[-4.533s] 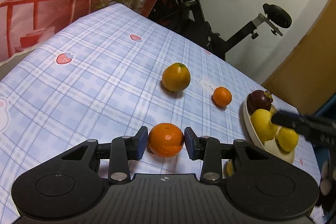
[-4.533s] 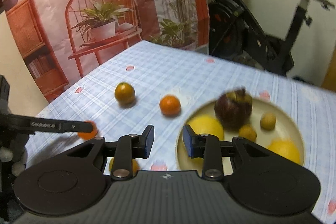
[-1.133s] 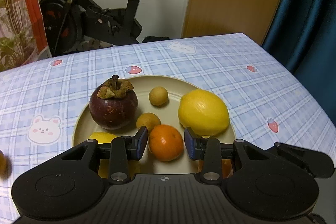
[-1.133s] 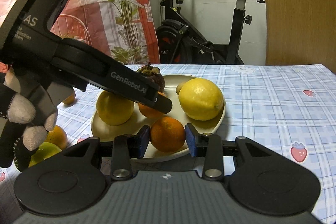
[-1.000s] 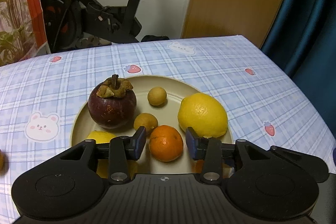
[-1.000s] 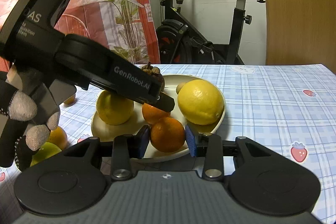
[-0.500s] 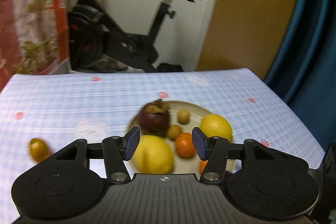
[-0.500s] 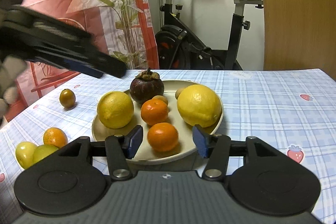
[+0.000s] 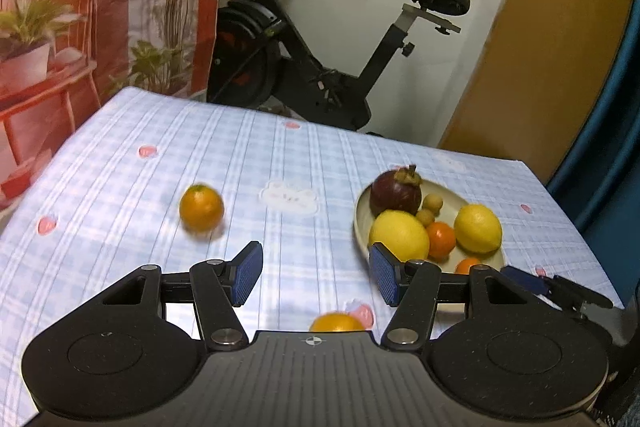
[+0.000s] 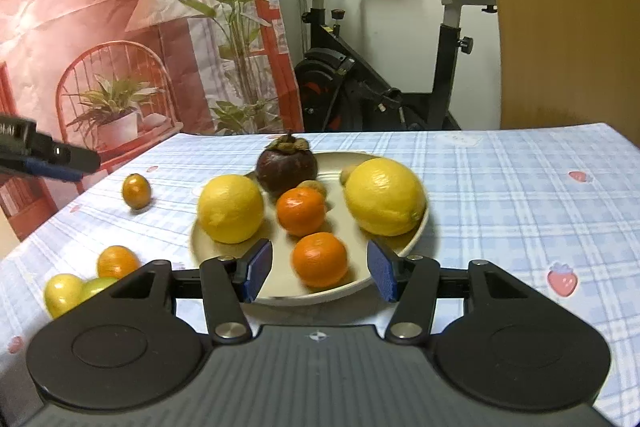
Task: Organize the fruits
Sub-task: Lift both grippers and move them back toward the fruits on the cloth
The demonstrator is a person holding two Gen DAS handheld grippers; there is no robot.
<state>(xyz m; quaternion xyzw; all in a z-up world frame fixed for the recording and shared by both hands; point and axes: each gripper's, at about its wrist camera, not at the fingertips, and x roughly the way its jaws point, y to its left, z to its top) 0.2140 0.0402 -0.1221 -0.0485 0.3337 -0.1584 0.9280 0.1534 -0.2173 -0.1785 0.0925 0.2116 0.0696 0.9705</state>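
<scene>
The table (image 9: 120, 187), under a blue checked cloth with strawberry prints, has broad bare cloth on its left half, broken only by one loose orange (image 9: 201, 207) lying well apart from the plate (image 9: 362, 227); its far edge runs in front of an exercise bike (image 9: 320, 67) and its right edge falls off toward a blue curtain (image 9: 608, 131). The plate sits near the right side of the table and holds a dark mangosteen (image 10: 286, 165) at the back, two lemons (image 10: 231, 207) flanking a small orange (image 10: 301, 210), a couple of small brown fruits behind them, and a second small orange (image 10: 320, 259) near the front rim. The left gripper (image 9: 316, 277) is released, jaws apart over bare cloth with nothing between them. The right gripper (image 10: 318, 269) is likewise released, its pads standing clear on either side of the front orange, which rests on the plate. Off the plate, at the near left, lie another orange (image 10: 116, 261) and two yellow-green fruits (image 10: 64, 291) touching each other.
</scene>
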